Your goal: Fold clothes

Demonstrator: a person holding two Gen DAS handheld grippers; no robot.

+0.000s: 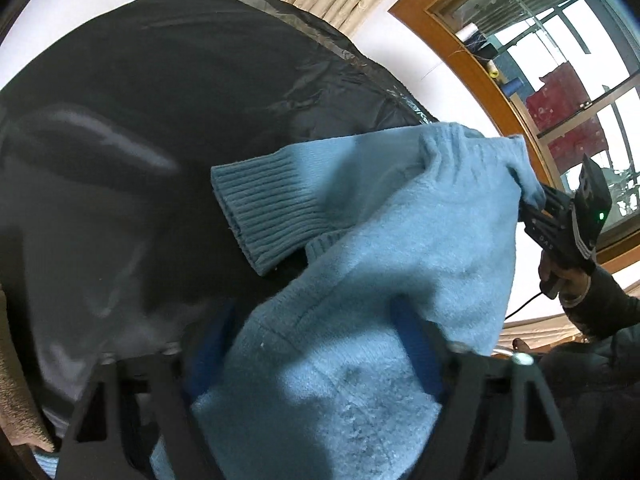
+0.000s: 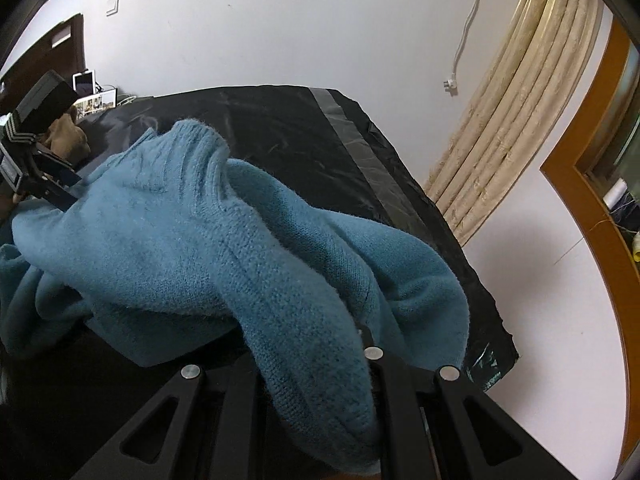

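Note:
A light blue knit sweater is held up over a black sheet-covered surface. My left gripper is shut on the sweater's near edge, its blue fingers half buried in the knit. My right gripper is shut on the far corner of the sweater. In the right wrist view the sweater drapes over my right gripper and stretches to my left gripper at the far left. A ribbed cuff hangs towards the sheet.
The black sheet has a grey tape strip and ends at a torn edge near the white wall. A beige curtain and a wooden window frame stand beyond. A brown garment lies at the far left.

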